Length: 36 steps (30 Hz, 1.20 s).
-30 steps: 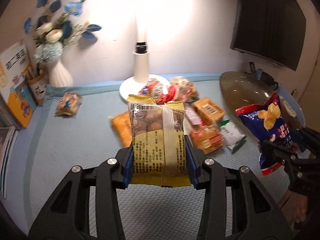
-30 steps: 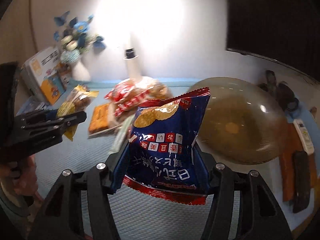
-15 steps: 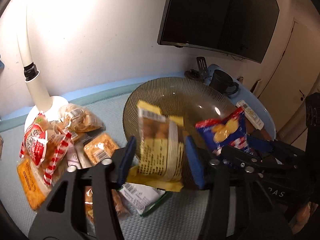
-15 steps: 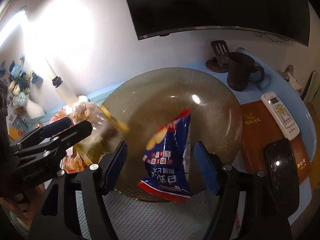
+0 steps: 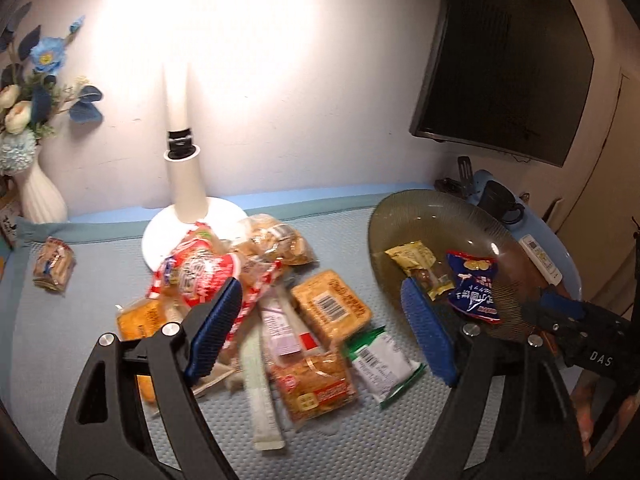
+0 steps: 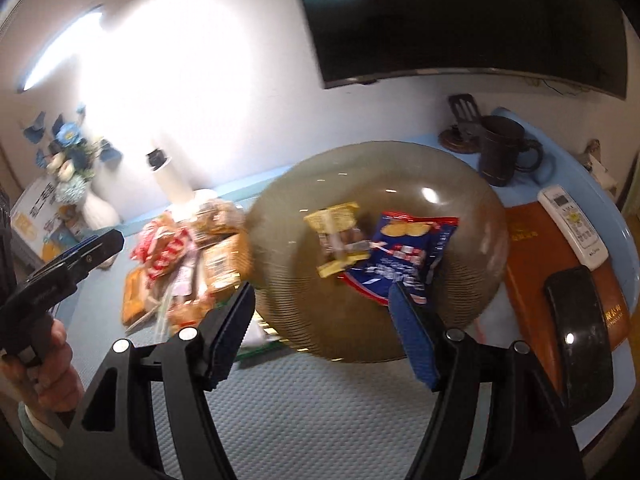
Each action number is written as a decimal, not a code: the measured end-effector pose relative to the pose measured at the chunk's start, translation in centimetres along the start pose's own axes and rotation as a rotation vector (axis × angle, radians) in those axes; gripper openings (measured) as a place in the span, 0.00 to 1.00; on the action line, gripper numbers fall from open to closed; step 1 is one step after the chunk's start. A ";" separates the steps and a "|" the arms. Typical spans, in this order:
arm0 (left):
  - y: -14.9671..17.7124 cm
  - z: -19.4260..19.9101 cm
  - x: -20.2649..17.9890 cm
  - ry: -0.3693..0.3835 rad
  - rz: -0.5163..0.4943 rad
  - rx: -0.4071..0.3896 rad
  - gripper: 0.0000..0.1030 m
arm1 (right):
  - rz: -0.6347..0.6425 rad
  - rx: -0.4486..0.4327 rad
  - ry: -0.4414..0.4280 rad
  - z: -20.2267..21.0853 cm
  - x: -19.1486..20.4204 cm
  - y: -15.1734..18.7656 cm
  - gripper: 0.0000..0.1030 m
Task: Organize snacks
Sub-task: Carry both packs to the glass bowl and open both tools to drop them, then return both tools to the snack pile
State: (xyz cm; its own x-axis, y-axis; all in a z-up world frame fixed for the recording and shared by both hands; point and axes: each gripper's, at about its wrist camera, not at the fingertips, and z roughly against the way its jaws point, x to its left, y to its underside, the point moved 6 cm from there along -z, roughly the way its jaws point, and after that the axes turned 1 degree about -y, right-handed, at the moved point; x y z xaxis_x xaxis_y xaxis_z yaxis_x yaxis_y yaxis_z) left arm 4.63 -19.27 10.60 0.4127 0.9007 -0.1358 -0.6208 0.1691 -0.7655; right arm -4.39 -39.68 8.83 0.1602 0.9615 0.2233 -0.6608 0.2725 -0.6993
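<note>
Both packets have left the fingers since a second ago: the yellow packet (image 5: 416, 264) and the blue chip bag (image 5: 474, 286) now lie side by side in the glass bowl (image 5: 400, 208) at the right of the left wrist frame, touching or slightly overlapping. The left gripper (image 5: 320, 332) and the right gripper (image 6: 322, 334) both have their fingers spread wide with nothing between them.

What remains is the pile of snacks (image 5: 256, 304) in the centre of the left wrist frame, heaped on the blue mat of the desk (image 5: 80, 320) just in front of the lamp base (image 5: 196, 224). One small packet (image 5: 54, 262) lies well apart at the left edge.

These are, by the look of them, light, soft film packets that crinkle and slide; a pinch across the flat body or a sealed end should hold, while a hard squeeze could crush what is inside. The orange packet (image 5: 330, 306) sits on top and looks easiest to reach; the long pale stick (image 5: 260, 392) lies partly under others.

Much of the pile is overlapped, so a count is uncertain. The left finger covers part of the red-and-white bag (image 5: 192, 276). In the right wrist frame the pile is blurred, and that gripper's fingers hide the bowl's near rim.
</note>
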 end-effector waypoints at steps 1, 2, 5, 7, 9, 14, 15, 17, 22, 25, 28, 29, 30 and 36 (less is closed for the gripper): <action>0.0 0.7 1.1 -0.014 0.005 -0.008 0.79 | 0.021 -0.001 -0.011 0.1 1.1 0.1 0.67; 0.1 1.6 2.2 -0.030 0.014 -0.018 0.79 | 0.043 -0.003 -0.020 0.1 2.3 0.3 0.69; 0.4 4.3 6.2 -0.067 0.066 -0.044 0.81 | 0.093 -0.001 -0.055 -0.2 5.6 1.0 0.74; 1.2 5.9 8.9 -0.102 0.095 -0.056 0.84 | 0.118 0.009 -0.088 -0.8 7.6 1.9 0.75; 2.7 6.9 11.6 -0.163 0.116 -0.054 0.86 | 0.147 0.019 -0.112 -1.8 9.7 3.2 0.76; 8.3 6.1 18.6 -0.307 0.177 0.032 0.86 | 0.190 0.044 -0.201 -4.5 13.6 6.5 0.88; 9.3 5.6 19.6 -0.331 0.185 0.053 0.86 | 0.193 0.044 -0.229 -5.0 14.4 7.1 0.89; 11.3 4.5 21.2 -0.356 0.197 0.086 0.86 | 0.209 0.043 -0.246 -5.7 15.4 8.0 0.89; 14.8 2.0 23.0 -0.330 0.246 0.148 0.90 | 0.273 0.032 -0.183 -7.9 16.3 9.8 0.94; 15.0 1.6 23.3 -0.301 0.260 0.154 0.91 | 0.238 0.082 -0.156 -9.4 15.3 10.5 0.94; 14.9 1.7 23.4 -0.303 0.262 0.132 0.95 | 0.228 0.066 -0.158 -9.3 15.3 10.3 0.95; 15.0 1.8 23.1 -0.305 0.258 0.131 0.95 | 0.228 0.076 -0.154 -9.5 15.3 10.4 0.95; 15.0 1.9 22.9 -0.309 0.254 0.130 0.96 | 0.231 0.082 -0.148 -9.6 15.4 10.6 0.95; 15.2 2.1 22.1 -0.326 0.219 0.132 0.97 | 0.250 0.087 -0.120 -9.8 15.6 10.9 0.95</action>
State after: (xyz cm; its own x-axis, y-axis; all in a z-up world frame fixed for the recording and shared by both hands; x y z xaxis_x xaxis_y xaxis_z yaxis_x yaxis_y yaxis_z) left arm 2.91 4.02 -2.74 0.0414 0.9971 -0.0640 -0.7597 -0.0101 -0.6502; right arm -1.93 -21.41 -1.93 -0.0995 0.9860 0.1337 -0.7300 0.0190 -0.6831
